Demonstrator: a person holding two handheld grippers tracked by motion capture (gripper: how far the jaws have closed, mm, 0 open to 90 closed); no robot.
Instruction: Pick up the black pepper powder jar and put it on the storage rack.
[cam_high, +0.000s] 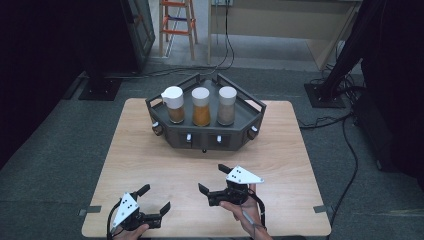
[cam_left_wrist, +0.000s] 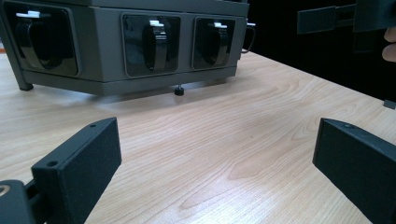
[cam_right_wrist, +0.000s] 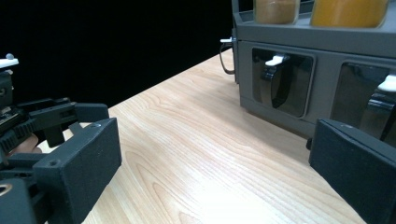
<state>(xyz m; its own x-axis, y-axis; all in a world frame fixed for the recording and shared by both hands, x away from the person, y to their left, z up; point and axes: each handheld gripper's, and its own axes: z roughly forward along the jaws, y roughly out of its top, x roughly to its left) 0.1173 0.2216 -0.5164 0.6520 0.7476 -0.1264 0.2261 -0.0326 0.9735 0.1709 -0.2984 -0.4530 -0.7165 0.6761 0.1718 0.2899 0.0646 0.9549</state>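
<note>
holding both tools low over the near half of the tabletop (cam_high: 150, 150), i have the left gripper (cam_high: 154, 199) and the right gripper (cam_high: 214, 180) with jaws spread wide and nothing between them. the grey dispenser rack (cam_high: 205, 132) sits well apart from both, at the far middle of the tabletop, with three white-capped spice jars (cam_high: 201, 106) standing upright in a row on top and a line of black levers (cam_left_wrist: 158, 42) in recessed windows along its front face. from here my worry is the approach: the rack stands on small feet (one black foot (cam_left_wrist: 179, 91) is plain in the left gripper view), so i judge a push on a lever that lands off-centre could slide or pivot the whole rack rather than work the lever. the jars look tall and narrow, so a jaw sweeping in too high might clip one and tip it. the two grippers are also near each other, and the right gripper view has the left gripper (cam_right_wrist: 56, 116) just beside its own jaw, so reaching forward together risks a knock or a snagged cable (cam_high: 260, 212).
</note>
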